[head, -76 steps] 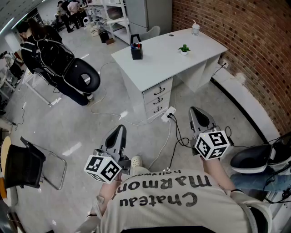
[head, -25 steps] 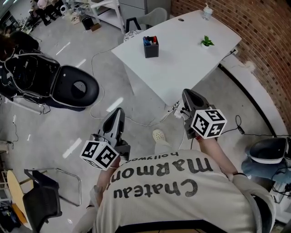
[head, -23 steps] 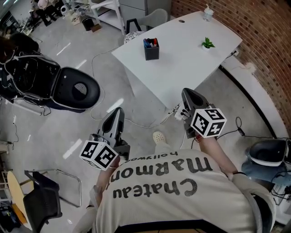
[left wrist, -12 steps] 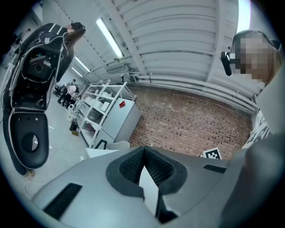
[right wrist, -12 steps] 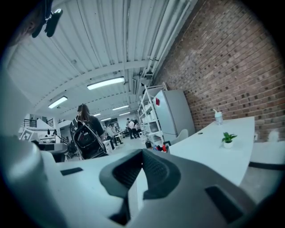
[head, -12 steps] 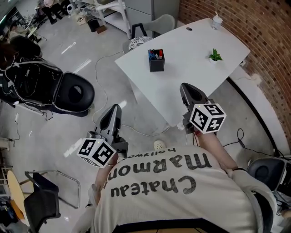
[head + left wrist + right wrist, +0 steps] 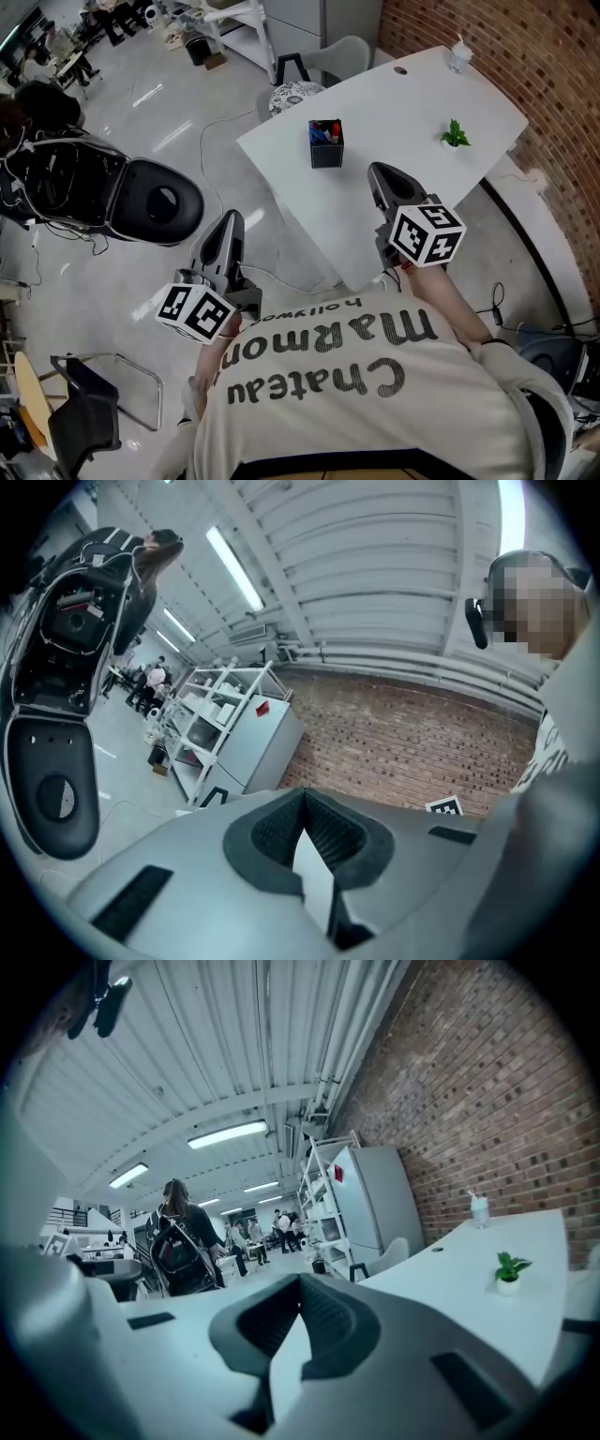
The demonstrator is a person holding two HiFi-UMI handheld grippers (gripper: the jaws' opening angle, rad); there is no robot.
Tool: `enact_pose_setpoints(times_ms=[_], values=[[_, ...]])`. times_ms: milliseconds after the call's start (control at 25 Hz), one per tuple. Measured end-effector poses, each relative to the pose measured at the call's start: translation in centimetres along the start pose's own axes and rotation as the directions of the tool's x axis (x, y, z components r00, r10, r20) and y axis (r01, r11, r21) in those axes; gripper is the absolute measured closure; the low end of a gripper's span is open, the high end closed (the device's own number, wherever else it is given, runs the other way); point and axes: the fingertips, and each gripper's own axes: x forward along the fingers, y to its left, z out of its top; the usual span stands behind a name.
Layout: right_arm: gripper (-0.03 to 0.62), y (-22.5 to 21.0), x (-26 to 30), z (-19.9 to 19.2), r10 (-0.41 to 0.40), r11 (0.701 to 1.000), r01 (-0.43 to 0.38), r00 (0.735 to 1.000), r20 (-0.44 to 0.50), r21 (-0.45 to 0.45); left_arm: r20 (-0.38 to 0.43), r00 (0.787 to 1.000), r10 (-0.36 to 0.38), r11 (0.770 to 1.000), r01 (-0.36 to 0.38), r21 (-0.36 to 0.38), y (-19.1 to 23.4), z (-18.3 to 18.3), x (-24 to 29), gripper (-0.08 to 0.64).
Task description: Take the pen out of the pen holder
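A dark square pen holder (image 7: 326, 146) with several pens in it stands near the left side of the white table (image 7: 412, 103). My right gripper (image 7: 377, 170) is shut and empty. It hangs over the table's near part, a short way to the right of and nearer than the holder. The left gripper (image 7: 232, 217) is off the table's left, above the floor; its jaws meet with nothing between them. In the left gripper view (image 7: 305, 795) and the right gripper view (image 7: 300, 1283) the jaws hide the holder.
A small potted plant (image 7: 455, 134) and a bottle (image 7: 457, 54) stand farther right on the table. A grey chair (image 7: 339, 54) is behind it, a brick wall (image 7: 525, 56) on the right. A black round seat (image 7: 155, 202) and a folding chair (image 7: 84, 422) are at the left.
The person has walked up to the table; it and the pen holder look nearer. Both grippers moved forward, and the right one went from above the floor to above the table's near part.
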Motion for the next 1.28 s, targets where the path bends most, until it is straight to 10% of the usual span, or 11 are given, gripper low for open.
enact_pose_setpoints(times_ms=[1280], values=[[0.589,-5.9,9.9,-6.5,0.054,0.996,-0.043,0.988,-0.144,0.079,-0.057,0.995,0.086,0.992,-0.091,-0.082,5.4,-3.6,5.5,0.558]])
